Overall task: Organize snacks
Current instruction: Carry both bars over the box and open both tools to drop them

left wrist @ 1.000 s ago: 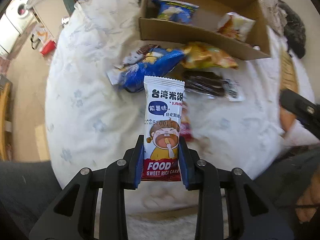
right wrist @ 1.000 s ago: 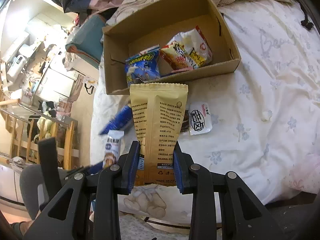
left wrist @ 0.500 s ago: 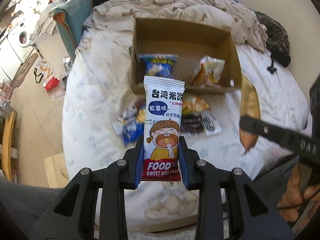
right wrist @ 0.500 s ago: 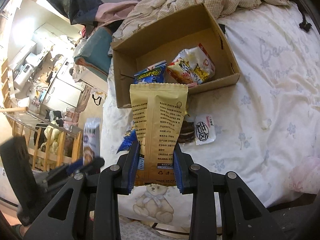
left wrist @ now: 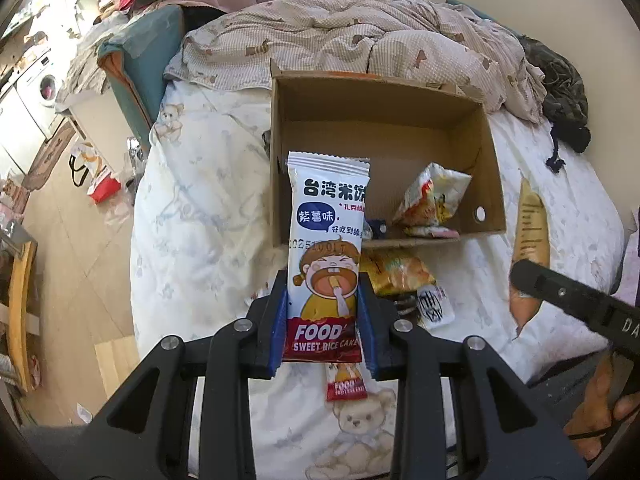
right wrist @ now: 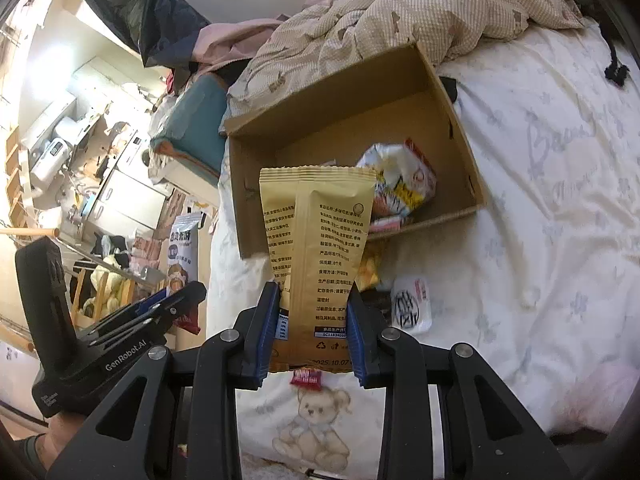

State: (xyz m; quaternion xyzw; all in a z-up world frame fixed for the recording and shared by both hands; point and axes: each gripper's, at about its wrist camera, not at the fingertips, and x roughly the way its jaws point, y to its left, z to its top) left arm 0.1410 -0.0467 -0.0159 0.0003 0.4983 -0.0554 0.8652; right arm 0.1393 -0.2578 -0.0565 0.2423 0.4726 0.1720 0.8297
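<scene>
Cardboard box (left wrist: 490, 184), glossy flat packets, perhaps foil

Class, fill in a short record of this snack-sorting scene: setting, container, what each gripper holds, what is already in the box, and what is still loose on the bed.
setting: bed with white sheet
container: open cardboard box on the bed
left gripper: shut on white rice cake pack, upright
right gripper: shut on tan packet, upright
in box: white-yellow snack bag
loose on bed: yellow bag, small white packet, small red-ended pack
</scene>
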